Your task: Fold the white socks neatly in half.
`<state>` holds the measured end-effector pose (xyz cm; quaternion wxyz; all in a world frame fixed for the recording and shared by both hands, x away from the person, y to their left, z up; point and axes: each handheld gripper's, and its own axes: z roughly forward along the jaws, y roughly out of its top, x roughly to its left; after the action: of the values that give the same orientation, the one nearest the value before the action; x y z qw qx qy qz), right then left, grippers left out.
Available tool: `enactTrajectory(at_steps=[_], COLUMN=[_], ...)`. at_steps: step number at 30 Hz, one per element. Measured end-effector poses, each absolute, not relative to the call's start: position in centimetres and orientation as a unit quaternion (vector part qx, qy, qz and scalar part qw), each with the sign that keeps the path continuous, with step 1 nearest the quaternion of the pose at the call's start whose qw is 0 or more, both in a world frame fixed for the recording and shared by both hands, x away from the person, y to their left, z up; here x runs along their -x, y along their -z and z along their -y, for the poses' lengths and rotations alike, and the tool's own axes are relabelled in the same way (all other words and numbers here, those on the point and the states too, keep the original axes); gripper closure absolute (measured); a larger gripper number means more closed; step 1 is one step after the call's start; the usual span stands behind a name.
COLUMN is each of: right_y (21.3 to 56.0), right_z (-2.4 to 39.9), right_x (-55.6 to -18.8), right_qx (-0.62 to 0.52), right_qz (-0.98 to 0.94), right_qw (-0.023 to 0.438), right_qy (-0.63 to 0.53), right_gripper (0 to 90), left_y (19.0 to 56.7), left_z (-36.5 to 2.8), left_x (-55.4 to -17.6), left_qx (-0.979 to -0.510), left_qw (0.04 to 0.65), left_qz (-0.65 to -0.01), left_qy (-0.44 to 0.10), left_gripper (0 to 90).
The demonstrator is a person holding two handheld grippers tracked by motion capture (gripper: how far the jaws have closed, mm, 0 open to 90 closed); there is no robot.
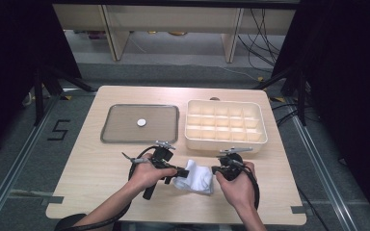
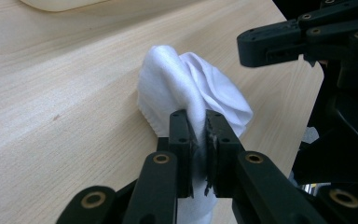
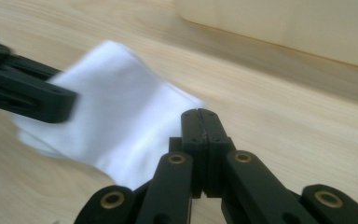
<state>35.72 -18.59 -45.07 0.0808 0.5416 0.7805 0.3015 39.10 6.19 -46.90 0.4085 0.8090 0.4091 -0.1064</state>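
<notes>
Cloth work sits at the near edge of the pale wooden surface (image 1: 96, 168): a crumpled white cloth (image 1: 195, 177) lies at about six o'clock of the high view, between the two hand-held tools. The left gripper (image 1: 173, 172) has its black fingers (image 2: 181, 140) clamped on a bunched fold of that white cloth, and in the left gripper view the fabric is squeezed between the pads and billows up beyond them. The right gripper (image 1: 217, 170) stands just at the cloth's three o'clock side; in the right gripper view its fingers (image 3: 192, 128) are pressed flat together with nothing visible between them, and the cloth lies just beyond them towards ten o'clock, blurred. Whether the tips touch the fabric I cannot tell.

Farther back on the surface, at about eleven o'clock, rests a grey rectangular metal tray (image 1: 113, 132) with a small white round disc (image 1: 141, 122) near its middle. Beside it, at one o'clock, stands a cream plastic box divided into many square compartments (image 1: 192, 142).
</notes>
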Motion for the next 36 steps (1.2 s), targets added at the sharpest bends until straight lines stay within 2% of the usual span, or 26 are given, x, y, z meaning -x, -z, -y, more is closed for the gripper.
enactTrajectory(at_steps=[6, 10, 13, 14, 20, 26, 36], right_y=[46.6, 47.5, 47.8, 47.9, 48.1, 48.4, 48.5], right_z=[19.7, 19.3, 18.9, 18.8, 18.4, 18.1, 17.4], right_x=[-35.5, -35.3, -35.2, -35.3, -35.1, -35.3, -35.3], right_qx=[-0.565, -0.562, -0.561, -0.560, -0.570, -0.552, -0.561], right_qz=[-0.775, -0.778, -0.782, -0.781, -0.780, -0.791, -0.786], right_qw=[0.086, 0.060, 0.056, 0.068, 0.046, 0.061, 0.059], right_qy=[-0.271, -0.275, -0.266, -0.267, -0.253, -0.257, -0.252], right_gripper=[90.0, 90.0, 90.0, 90.0, 90.0, 90.0, 90.0], left_y=[46.8, 46.8, 46.8, 46.9, 46.7, 46.8, 46.5], left_z=[-6.2, -6.2, -6.2, -6.1, -6.1, -5.9, -5.8], left_x=[-39.2, -39.3, -39.3, -39.3, -39.3, -39.3, -39.4], left_qx=[-0.813, -0.814, -0.814, -0.812, -0.817, -0.814, -0.819], left_qw=[0.404, 0.405, 0.405, 0.412, 0.403, 0.411, 0.401], left_qz=[-0.407, -0.405, -0.403, -0.401, -0.402, -0.398, -0.399], left_qy=[0.101, 0.099, 0.098, 0.099, 0.097, 0.102, 0.094], left_gripper=[81.9, 81.8, 81.9, 81.9, 81.9, 81.9, 81.9])
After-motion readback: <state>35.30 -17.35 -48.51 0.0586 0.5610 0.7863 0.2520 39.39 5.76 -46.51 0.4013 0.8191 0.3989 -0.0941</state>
